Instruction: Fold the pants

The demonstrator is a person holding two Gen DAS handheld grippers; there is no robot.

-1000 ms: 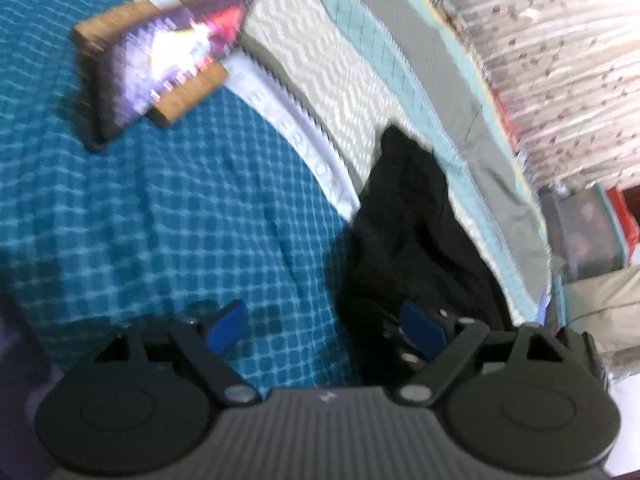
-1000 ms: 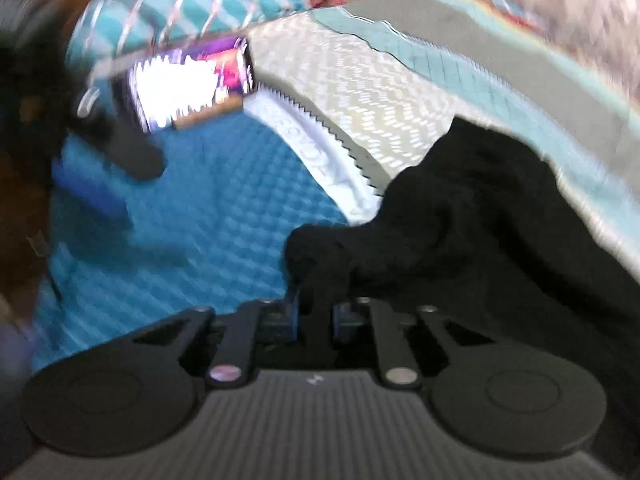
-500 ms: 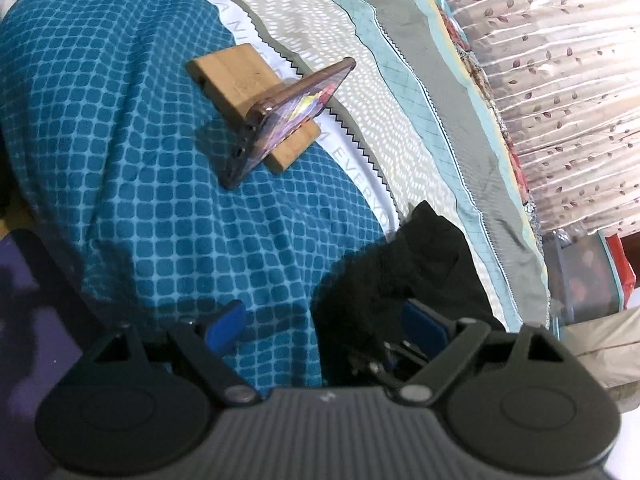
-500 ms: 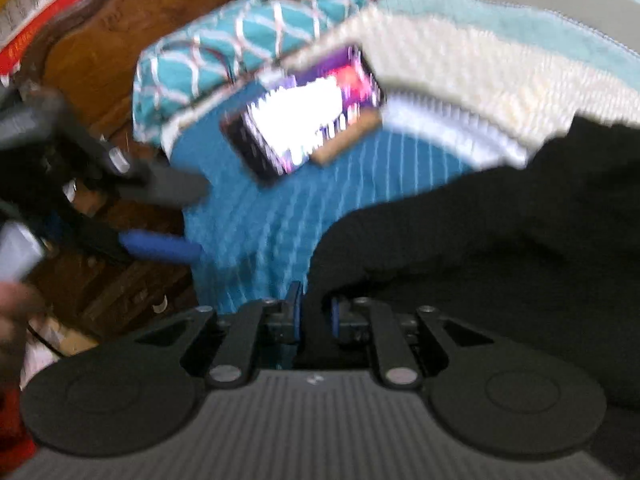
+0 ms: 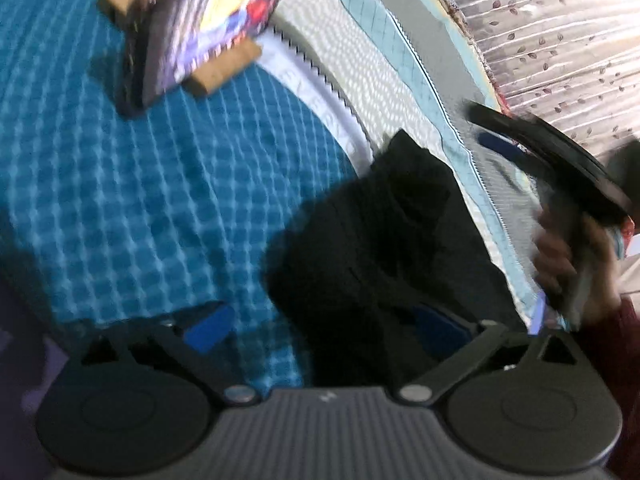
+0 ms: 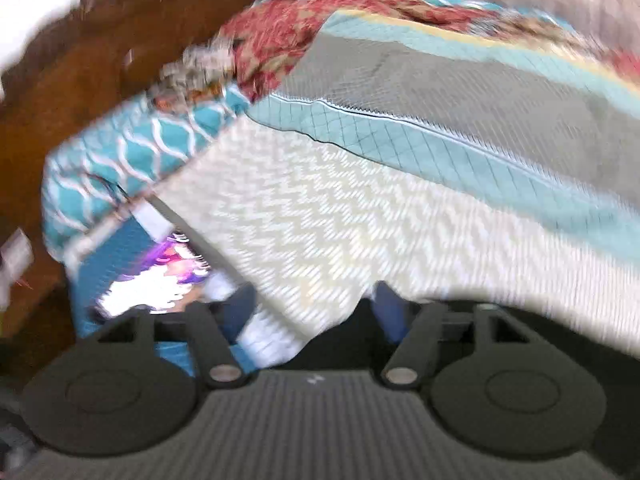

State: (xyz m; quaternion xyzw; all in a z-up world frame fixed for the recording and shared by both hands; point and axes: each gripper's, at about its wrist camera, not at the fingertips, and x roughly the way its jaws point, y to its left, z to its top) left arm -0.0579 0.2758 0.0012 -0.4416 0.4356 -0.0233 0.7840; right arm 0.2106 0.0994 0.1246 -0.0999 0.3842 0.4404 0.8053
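The black pants [image 5: 380, 248] lie in a folded heap on the bed, where the blue checked cover meets the pale quilt. My left gripper [image 5: 324, 330] hovers over their near edge, its jaws opening wide; the cloth lies under the right pad, and neither pad presses on it. My right gripper [image 6: 316, 312] is lifted off the pants, its jaws also opening with nothing between them. In its blurred view the pants [image 6: 540, 332] show only as a dark strip low on the right. A hand [image 5: 568, 256] holds that gripper at the right of the left wrist view.
A lit phone [image 5: 200, 36] leans on a wooden stand [image 5: 224, 68] on the blue checked cover [image 5: 140, 200]. The striped quilt [image 6: 400, 200] runs across the bed, with a patterned pillow [image 6: 132, 152] and a dark wooden headboard [image 6: 80, 60] behind. A curtain [image 5: 560, 40] hangs at the far right.
My right gripper let go of the black pants, spread its jaws and swung up over the quilt. It and its hand came into the left wrist view. The left jaws widened.
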